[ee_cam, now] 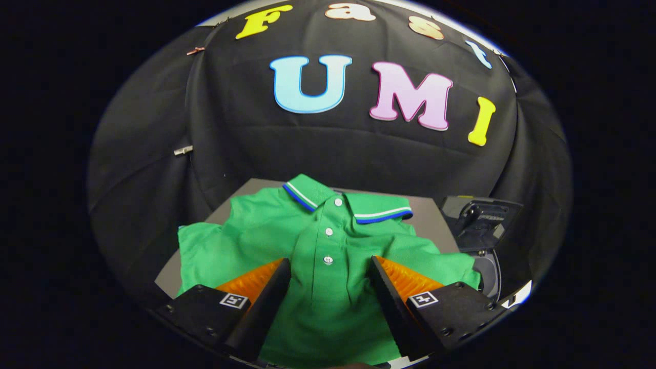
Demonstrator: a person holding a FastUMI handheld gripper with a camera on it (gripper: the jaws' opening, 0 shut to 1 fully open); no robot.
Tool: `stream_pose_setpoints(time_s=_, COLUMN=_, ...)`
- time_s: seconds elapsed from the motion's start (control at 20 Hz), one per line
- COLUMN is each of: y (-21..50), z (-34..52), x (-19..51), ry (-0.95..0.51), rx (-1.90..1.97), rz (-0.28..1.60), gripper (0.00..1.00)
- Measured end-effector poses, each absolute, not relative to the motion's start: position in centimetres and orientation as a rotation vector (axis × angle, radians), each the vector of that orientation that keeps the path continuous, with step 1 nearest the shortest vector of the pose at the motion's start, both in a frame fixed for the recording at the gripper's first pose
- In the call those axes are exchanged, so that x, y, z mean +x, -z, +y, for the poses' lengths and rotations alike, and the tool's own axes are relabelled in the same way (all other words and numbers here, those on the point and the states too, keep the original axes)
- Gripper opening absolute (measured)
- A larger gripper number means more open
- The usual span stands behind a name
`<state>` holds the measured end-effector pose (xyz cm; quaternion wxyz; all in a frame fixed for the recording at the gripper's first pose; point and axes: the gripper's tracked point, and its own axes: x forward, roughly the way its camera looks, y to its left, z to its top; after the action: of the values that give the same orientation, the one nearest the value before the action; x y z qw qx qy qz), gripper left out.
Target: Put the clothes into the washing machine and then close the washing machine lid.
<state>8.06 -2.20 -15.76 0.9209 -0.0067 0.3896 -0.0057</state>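
A green polo shirt (328, 256) with a blue-and-white striped collar and white buttons lies spread flat on a grey table (425, 210). My gripper (330, 262) hovers over the shirt's chest, open, its two fingers set wide on either side of the button placket. Nothing is between the fingers but the cloth below them. To the right of the shirt stands a dark washing machine (482, 225) with its lid (479, 218) raised and part of the round drum opening (489, 274) showing under it.
The grey table ends just beyond the shirt's collar, with black cloth hanging behind it and on the left side. The machine sits close against the shirt's right sleeve.
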Motion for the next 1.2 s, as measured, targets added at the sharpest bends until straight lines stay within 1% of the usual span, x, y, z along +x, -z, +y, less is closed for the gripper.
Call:
stream_pose_setpoints(time_s=0.1, y=15.8, z=-2.4, x=7.7, ry=0.006, rx=0.008, rz=0.809, gripper=0.98)
stream_pose_setpoints(time_s=0.2, y=15.7, z=-2.1, x=7.8, ry=-0.03, rx=-0.003, rz=0.771, gripper=0.99)
stream_pose_setpoints(time_s=0.3, y=15.4, z=-2.6, x=7.6, ry=-0.027, rx=-0.033, rz=0.75, gripper=0.93)
stream_pose_setpoints(time_s=0.35, y=15.3, z=-3.0, x=7.5, ry=-0.015, rx=-0.032, rz=0.745, gripper=0.77)
stream_pose_setpoints(time_s=0.4, y=15.5, z=-3.3, x=7.4, ry=0.001, rx=-0.026, rz=0.759, gripper=0.71)
stream_pose_setpoints(time_s=0.45, y=15.5, z=-3.4, x=7.2, ry=0.015, rx=-0.023, rz=0.76, gripper=0.51)
stream_pose_setpoints(time_s=0.5, y=15.4, z=-3.5, x=7.2, ry=0.024, rx=-0.021, rz=0.771, gripper=0.48)
stream_pose_setpoints(time_s=0.65, y=15.4, z=-3.7, x=7.0, ry=0.074, rx=0.038, rz=0.798, gripper=0.48)
stream_pose_setpoints(time_s=0.8, y=15.3, z=-3.8, x=6.7, ry=0.116, rx=0.012, rz=0.819, gripper=0.48)
stream_pose_setpoints(time_s=1.0, y=15.3, z=-3.8, x=6.7, ry=0.132, rx=0.006, rz=0.851, gripper=0.48)
stream_pose_setpoints(time_s=1.1, y=15.3, z=-3.8, x=7.0, ry=0.14, rx=0.005, rz=0.856, gripper=0.27)
stream_pose_setpoints(time_s=1.2, y=15.1, z=-3.7, x=6.9, ry=0.124, rx=-0.018, rz=0.861, gripper=0.26)
